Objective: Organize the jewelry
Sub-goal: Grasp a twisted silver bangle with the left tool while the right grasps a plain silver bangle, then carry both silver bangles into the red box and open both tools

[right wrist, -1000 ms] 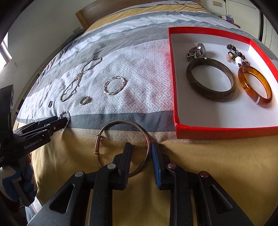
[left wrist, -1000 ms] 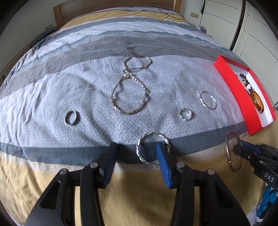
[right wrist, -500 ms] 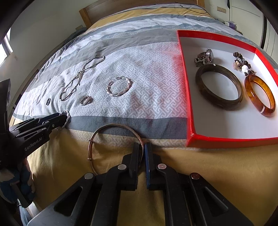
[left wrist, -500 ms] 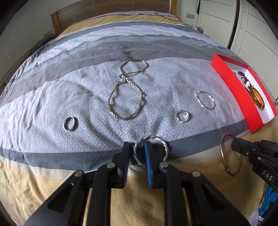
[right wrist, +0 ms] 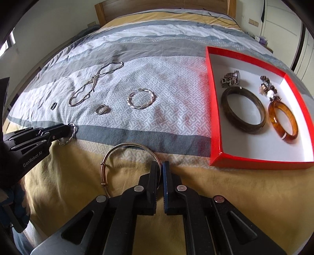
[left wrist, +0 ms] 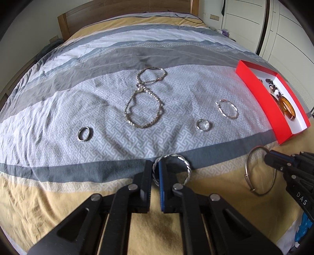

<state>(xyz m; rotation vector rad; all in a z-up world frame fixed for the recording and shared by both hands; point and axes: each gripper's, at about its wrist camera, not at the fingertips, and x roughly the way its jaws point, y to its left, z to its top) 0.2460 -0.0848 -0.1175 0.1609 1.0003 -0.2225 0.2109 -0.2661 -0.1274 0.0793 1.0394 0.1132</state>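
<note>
My left gripper (left wrist: 156, 168) is shut on the near rim of a twisted silver bangle (left wrist: 187, 166), just over the grey and yellow bedcover. My right gripper (right wrist: 161, 168) is shut on a thin copper-coloured bangle (right wrist: 127, 144), held slightly off the yellow band. Each gripper shows in the other's view: the right gripper (left wrist: 268, 157) at the right edge, the left gripper (right wrist: 66, 129) at the left edge. The red box (right wrist: 214, 117) lies to the right and holds a dark bangle (right wrist: 243, 109), an amber bangle (right wrist: 282, 121) and small beaded pieces.
On the patterned bedcover lie a chain necklace (left wrist: 143, 98) in a figure of eight, a plain ring (left wrist: 84, 133), a second ring (left wrist: 203, 125) and another twisted bangle (left wrist: 226, 108). A wooden headboard (left wrist: 125, 13) is at the far end; white wardrobes (left wrist: 284, 29) stand to the right.
Both grippers have closed, the left on the twisted silver bangle, the right on the thin bangle. The right gripper has since risen a little with its bangle.
</note>
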